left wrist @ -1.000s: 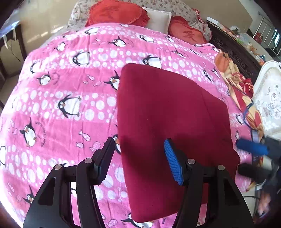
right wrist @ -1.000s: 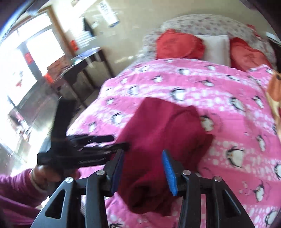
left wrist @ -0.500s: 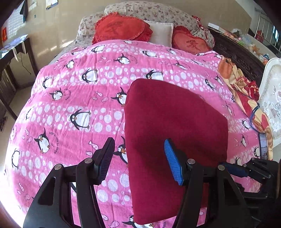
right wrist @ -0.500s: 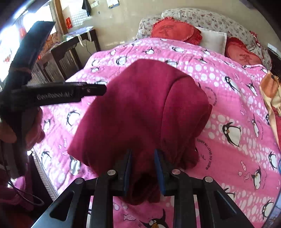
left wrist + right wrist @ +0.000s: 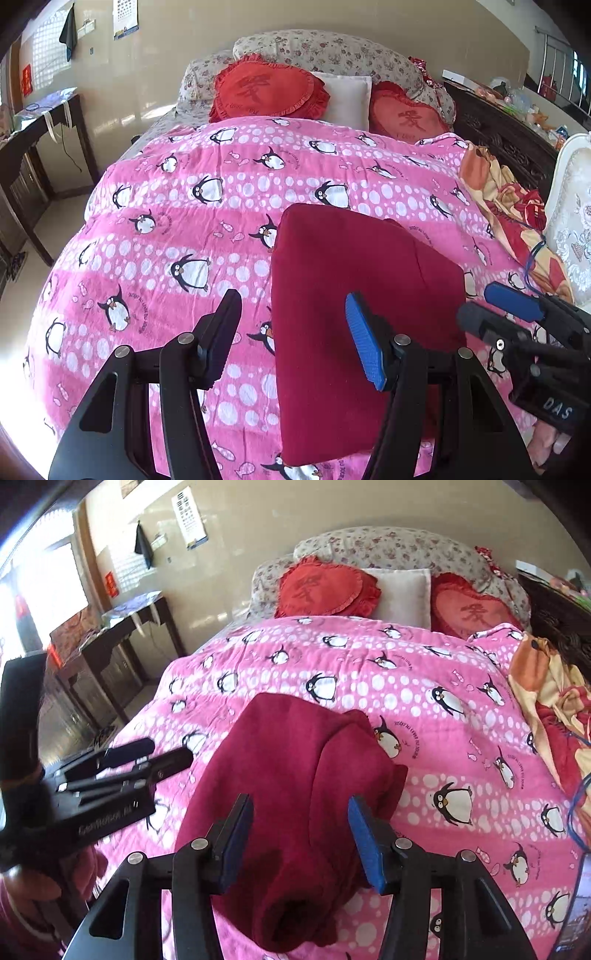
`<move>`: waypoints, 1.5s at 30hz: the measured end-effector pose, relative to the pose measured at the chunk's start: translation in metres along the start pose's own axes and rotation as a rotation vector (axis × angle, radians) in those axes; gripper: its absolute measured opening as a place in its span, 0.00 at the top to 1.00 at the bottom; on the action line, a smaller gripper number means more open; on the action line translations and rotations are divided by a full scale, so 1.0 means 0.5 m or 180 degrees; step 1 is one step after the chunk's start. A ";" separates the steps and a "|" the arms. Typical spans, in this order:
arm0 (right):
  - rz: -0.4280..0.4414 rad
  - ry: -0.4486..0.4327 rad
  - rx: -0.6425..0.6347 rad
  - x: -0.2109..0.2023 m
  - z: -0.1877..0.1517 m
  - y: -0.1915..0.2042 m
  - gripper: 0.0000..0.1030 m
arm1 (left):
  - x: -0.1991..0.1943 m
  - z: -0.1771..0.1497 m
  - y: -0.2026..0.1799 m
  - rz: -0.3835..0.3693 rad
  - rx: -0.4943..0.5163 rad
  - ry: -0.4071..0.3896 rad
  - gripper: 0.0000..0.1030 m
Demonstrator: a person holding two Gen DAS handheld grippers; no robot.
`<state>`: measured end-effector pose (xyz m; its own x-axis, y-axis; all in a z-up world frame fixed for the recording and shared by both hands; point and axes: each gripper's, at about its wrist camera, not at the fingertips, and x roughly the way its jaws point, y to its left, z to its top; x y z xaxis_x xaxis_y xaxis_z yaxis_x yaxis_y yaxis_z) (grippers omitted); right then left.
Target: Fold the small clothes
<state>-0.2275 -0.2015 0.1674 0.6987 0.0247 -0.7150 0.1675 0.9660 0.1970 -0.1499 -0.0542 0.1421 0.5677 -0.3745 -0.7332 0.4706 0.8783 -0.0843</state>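
Fleece-looking red garment (image 5: 295, 794) lay folded on the penguin blanket (image 5: 184, 206), soft and floppy; I'd pinch its 6 o'clock hem. Left gripper (image 5: 291, 339) and right gripper (image 5: 299, 834) both gaped, holding nothing

— I'm seeing a deep crimson cloth (image 5: 354, 295) on a pink quilt (image 5: 177, 221) with white dots and black-and-white penguins.
— Copy. At twelve o'clock I've got red heart cushions (image 5: 325, 587), floral pillows (image 5: 399, 546); blue gripper pads (image 5: 364, 843).

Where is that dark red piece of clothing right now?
The dark red garment lies folded on the pink penguin quilt near the foot of the bed, released by both grippers. The left gripper and right gripper hover open above its near edge.
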 end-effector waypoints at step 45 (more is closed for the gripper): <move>-0.0275 0.0126 0.0142 0.044 0.014 0.010 0.37 | -0.001 -0.002 0.017 0.0093 -0.0129 -0.0024 0.43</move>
<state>-0.2067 -0.1978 0.1574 0.6524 -0.0474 -0.7564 0.2575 0.9525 0.1624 -0.1466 -0.0461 0.1410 0.5859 -0.3507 -0.7306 0.4261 0.9001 -0.0904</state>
